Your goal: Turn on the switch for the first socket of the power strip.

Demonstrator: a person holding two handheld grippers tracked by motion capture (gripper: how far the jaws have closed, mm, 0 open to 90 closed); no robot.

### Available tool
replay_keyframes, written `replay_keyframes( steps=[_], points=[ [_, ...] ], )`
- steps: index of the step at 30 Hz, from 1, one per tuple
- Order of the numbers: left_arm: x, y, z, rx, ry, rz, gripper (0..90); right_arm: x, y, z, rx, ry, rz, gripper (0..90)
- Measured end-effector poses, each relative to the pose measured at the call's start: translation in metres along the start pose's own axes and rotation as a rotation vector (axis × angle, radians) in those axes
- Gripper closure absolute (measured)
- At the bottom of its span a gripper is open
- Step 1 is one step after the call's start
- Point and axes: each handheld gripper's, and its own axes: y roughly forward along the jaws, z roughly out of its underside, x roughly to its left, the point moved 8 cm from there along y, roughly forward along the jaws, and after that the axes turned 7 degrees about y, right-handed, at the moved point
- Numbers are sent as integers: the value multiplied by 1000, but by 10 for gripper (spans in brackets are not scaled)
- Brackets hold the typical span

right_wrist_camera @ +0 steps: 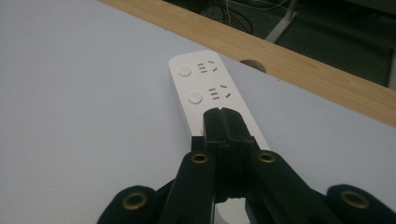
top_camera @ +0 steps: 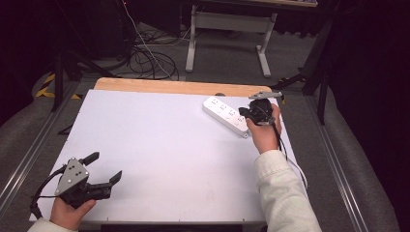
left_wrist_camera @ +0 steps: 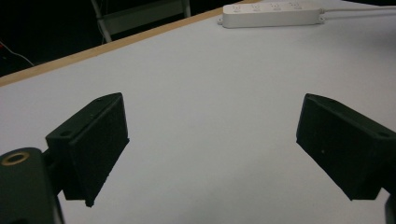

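A white power strip [top_camera: 223,115] lies slantwise at the far right of the white table, with round buttons beside its sockets. My right gripper [top_camera: 245,114] is over the strip's near half, jaws pressed together with nothing between them; in the right gripper view its tips [right_wrist_camera: 221,113] rest on or just above the power strip [right_wrist_camera: 205,86], and I cannot tell if they touch. My left gripper [top_camera: 104,167] is held at the near left corner, jaws wide apart and empty. In the left gripper view the power strip [left_wrist_camera: 273,14] lies far off, beyond the left gripper [left_wrist_camera: 212,135].
A wooden strip [top_camera: 179,87] runs along the table's far edge, with a small round hole [right_wrist_camera: 252,66] in it near the power strip. The strip's white cord [left_wrist_camera: 359,11] trails off toward the right. Table legs and cables stand on the floor beyond.
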Motion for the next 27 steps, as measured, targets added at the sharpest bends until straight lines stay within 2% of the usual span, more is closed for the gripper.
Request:
replay_keyframes(
  steps=[6,7,8,9,11,12,16,18,27],
  points=[
    [0,-1,0,-1,-1,0,98,8,-9,-3,-20,-2,-29,890],
    [0,-1,0,-2,-3,0,98,9,-12,-4,-25,-7,-33,794],
    [0,-1,0,-2,-3,0,98,9,-12,-4,-25,-7,-33,794],
    [0,-2,0,-4,-2,-2,98,12,-17,-5,-43,-4,-44,729],
    [0,-2,0,-4,-1,-1,98,15,-23,-6,-57,-6,-51,700],
    [0,-1,0,-5,-1,-1,98,17,-26,-7,-63,-7,-57,629],
    [0,-1,0,-2,1,0,98,27,-42,-10,-98,-26,-94,507],
    [0,-1,0,-2,2,-1,98,32,-50,-10,-115,-46,-106,463],
    [0,-1,-1,-5,-4,2,98,59,-84,-5,-163,-72,-194,296]
  ],
)
